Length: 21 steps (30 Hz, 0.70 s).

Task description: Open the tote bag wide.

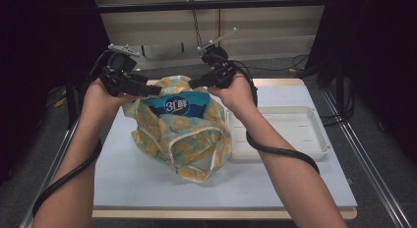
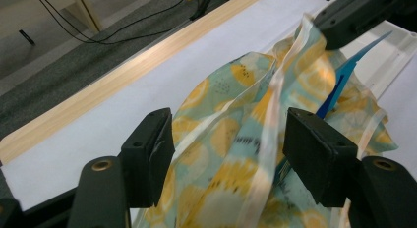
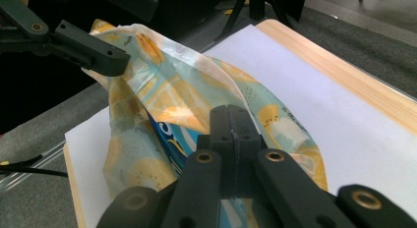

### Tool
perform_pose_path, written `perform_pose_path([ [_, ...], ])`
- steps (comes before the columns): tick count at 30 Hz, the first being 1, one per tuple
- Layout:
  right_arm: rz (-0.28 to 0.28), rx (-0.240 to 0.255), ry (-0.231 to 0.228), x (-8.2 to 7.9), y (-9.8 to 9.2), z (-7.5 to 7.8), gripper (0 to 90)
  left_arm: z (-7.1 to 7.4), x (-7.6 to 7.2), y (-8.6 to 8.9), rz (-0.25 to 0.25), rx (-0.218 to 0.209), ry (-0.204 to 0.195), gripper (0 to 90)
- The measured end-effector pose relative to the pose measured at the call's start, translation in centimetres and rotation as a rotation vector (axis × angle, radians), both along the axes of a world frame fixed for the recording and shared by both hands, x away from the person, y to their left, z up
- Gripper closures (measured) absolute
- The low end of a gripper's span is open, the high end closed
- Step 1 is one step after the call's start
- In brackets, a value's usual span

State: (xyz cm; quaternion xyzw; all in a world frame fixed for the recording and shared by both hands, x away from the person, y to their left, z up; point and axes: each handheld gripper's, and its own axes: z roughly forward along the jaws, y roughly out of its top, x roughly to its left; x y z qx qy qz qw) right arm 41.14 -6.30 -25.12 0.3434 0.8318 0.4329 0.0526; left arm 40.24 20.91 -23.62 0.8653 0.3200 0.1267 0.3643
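Fabric bag [image 1: 184, 134], pale teal with yellow lemon print and white trim, stands slumped on the white worktop [image 1: 137, 181], left of centre. Mouth of the bag faces up and is pulled apart at its far rim.

Inside: a blue package [image 1: 181, 106] with white lettering, its top showing through the mouth. In the right gripper view the same blue package [image 3: 172, 139] sits just behind the bag's near wall. Nothing else in the bag can be made out.

Left gripper [image 1: 152, 90] is at the left side of the bag's rim. In the left gripper view its jaws stand spread, with a fold of the lemon fabric [image 2: 231, 159] and its white trim running up between them; the pads are apart from the cloth on both sides, not pressing it.

Right gripper [image 1: 195, 83] is at the right side of the rim. In the right gripper view its jaws are pressed together on the bag's edge, the fabric [image 3: 187, 95] rising taut from the closed tips.

White plastic tray [image 1: 317, 139] lies on the worktop just beside the bag, on its right; the bag's side touches or overlaps the tray's left rim. A wooden edge [image 2: 118, 75] borders the worktop.
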Motion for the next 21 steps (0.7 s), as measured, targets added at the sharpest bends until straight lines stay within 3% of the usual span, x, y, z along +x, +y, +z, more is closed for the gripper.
perform_pose_path([
  [5,-0.015,0.004,0.003,0.1,-0.3,0.0,90.0,-0.3,-0.2,1.2,0.002,-0.013,0.009,47.0],
  [9,-0.011,0.006,0.001,0.1,-0.3,-0.1,90.0,-0.2,-0.5,1.4,-0.030,-0.041,0.029,71.8],
  [15,-0.010,0.004,0.003,0.1,-0.4,-0.1,90.0,1.0,-0.7,1.7,-0.026,-0.052,0.026,83.0],
  [17,-0.009,0.013,0.003,0.1,-0.5,0.0,90.0,1.4,-0.6,1.8,-0.001,-0.028,-0.001,87.0],
  [21,-0.009,0.018,0.006,0.1,-0.4,0.0,90.0,1.1,0.1,1.4,0.036,-0.020,-0.024,87.6],
])
